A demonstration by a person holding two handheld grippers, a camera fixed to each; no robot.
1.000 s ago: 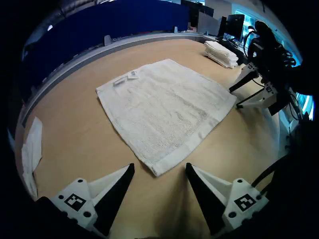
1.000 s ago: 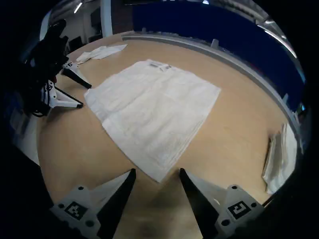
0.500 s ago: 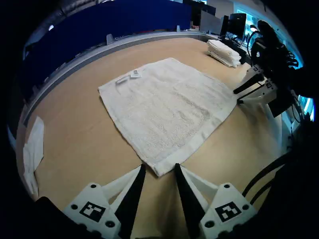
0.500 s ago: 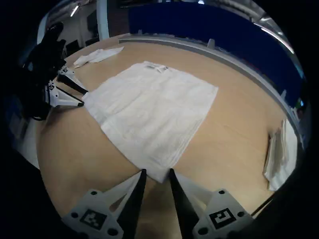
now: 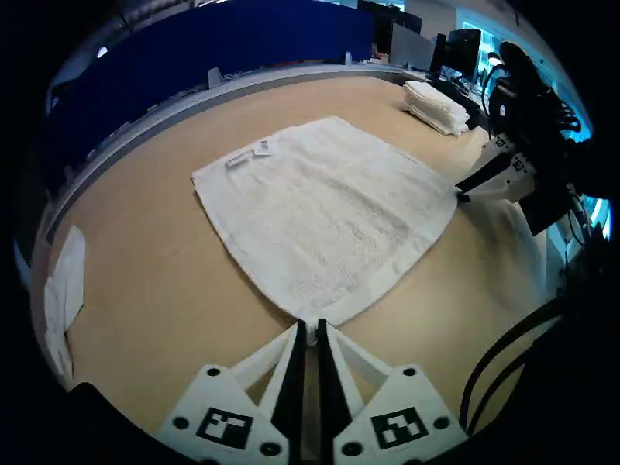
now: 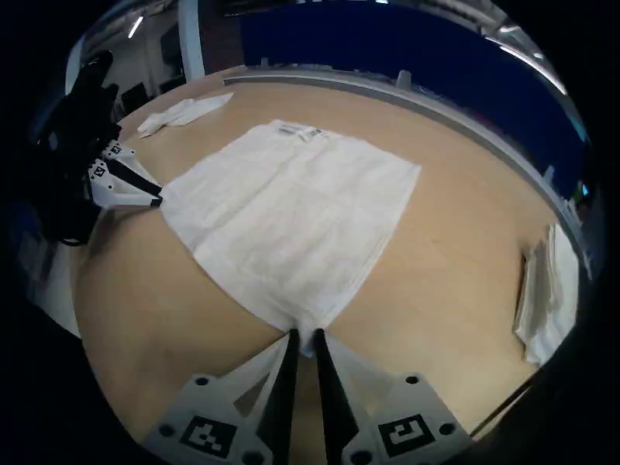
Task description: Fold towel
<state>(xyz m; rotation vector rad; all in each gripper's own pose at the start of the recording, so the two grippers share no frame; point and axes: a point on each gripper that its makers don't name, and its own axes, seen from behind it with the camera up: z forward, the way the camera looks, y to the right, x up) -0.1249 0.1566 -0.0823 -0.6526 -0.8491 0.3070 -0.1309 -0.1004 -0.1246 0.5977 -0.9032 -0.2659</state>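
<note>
Wooden table (image 5: pixel 155 232) holds a spread white towel (image 5: pixel 325 209), folded stack (image 5: pixel 434 105), loose cloth (image 5: pixel 62 294).

Your left gripper (image 5: pixel 310 329) ends in two white wedge fingers (image 5: pixel 260 366) with black inner faces. Each finger has a square black-and-white marker (image 5: pixel 222 425) and small round holes at its base, and your right gripper (image 6: pixel 304 335) is built the same. Seen across from the left tongs, the right gripper's white fingers run back into a black body, and black cables (image 5: pixel 500 346) curve past to the right of the left tongs.
</note>
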